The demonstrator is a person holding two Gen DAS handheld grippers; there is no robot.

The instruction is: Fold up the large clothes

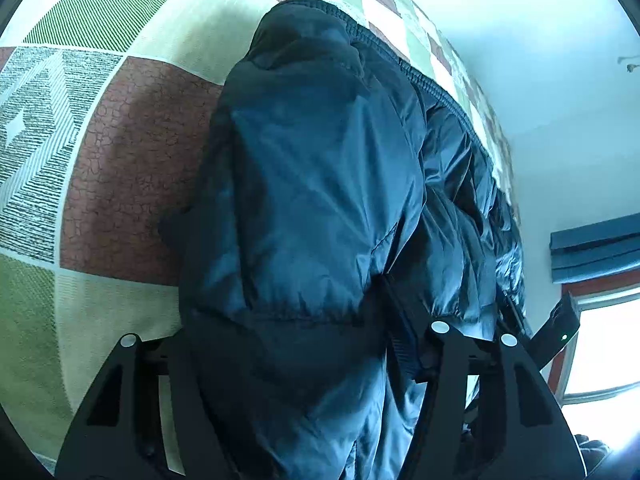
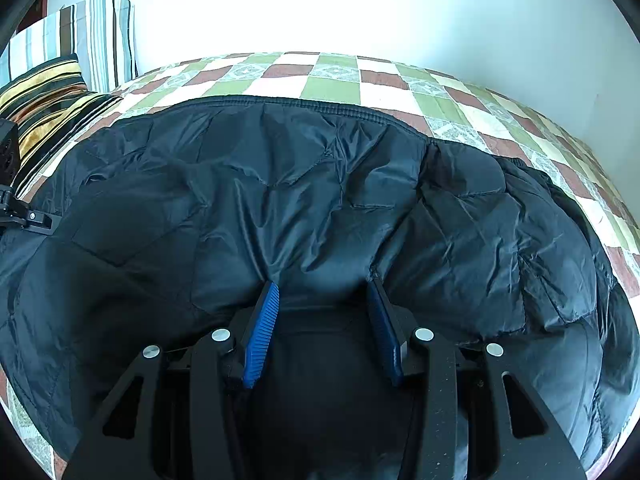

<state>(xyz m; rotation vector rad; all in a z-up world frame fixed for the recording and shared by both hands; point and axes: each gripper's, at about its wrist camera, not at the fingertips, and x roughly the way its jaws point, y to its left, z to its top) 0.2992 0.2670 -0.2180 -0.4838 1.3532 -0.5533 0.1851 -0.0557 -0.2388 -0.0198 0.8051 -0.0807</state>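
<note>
A large dark blue puffer jacket (image 2: 312,200) lies spread across a checkered bedspread (image 2: 332,84). In the right wrist view my right gripper (image 2: 324,280) stands with its blue pads (image 2: 262,332) apart, and a thick fold of the jacket's near edge fills the gap between them. In the left wrist view the jacket (image 1: 320,184) hangs bunched over my left gripper (image 1: 288,336); its fingers are buried in fabric, and the cloth runs between the two black arms. The left gripper's body also shows at the left edge of the right view (image 2: 16,208).
The bedspread (image 1: 120,160) has green, brown and cream squares. Striped pillows (image 2: 60,92) lie at the bed's far left against a white wall. A window with a dark blind (image 1: 596,248) is at the right in the left view.
</note>
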